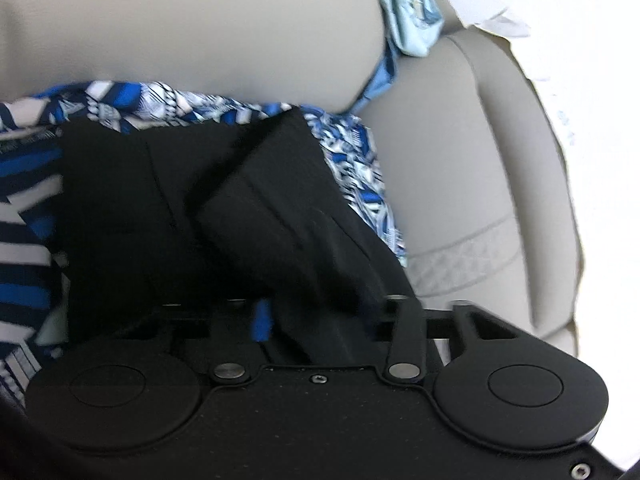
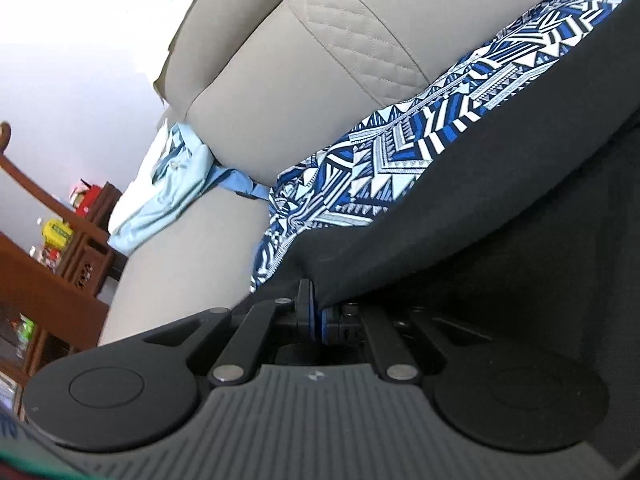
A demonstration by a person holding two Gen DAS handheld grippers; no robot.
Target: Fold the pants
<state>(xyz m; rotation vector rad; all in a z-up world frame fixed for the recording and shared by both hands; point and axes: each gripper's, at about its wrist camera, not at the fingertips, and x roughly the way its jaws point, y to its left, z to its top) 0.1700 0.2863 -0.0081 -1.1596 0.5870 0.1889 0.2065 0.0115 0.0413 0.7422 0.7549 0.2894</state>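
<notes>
Black pants (image 1: 160,208) lie on the patterned cloth (image 2: 400,152) on the beige sofa (image 2: 248,92). Right gripper (image 2: 316,312) pinches their edge, jaws closed. Left gripper (image 1: 280,320) is draped over, seemingly clamped too.

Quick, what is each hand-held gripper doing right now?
Left hand-held gripper: closed on the black pants.
Right hand-held gripper: closed on the black pants.

A beige leather sofa (image 2: 248,80) fills the scene, its cushions plump, one panel stitched in a quilted diamond pattern. A pale blue cloth (image 2: 172,184) is tucked into the seam between cushions. At the left stands dark brown wooden furniture (image 2: 52,280) carrying red and yellow items, against a brightly lit pale wall (image 2: 80,40)
</notes>
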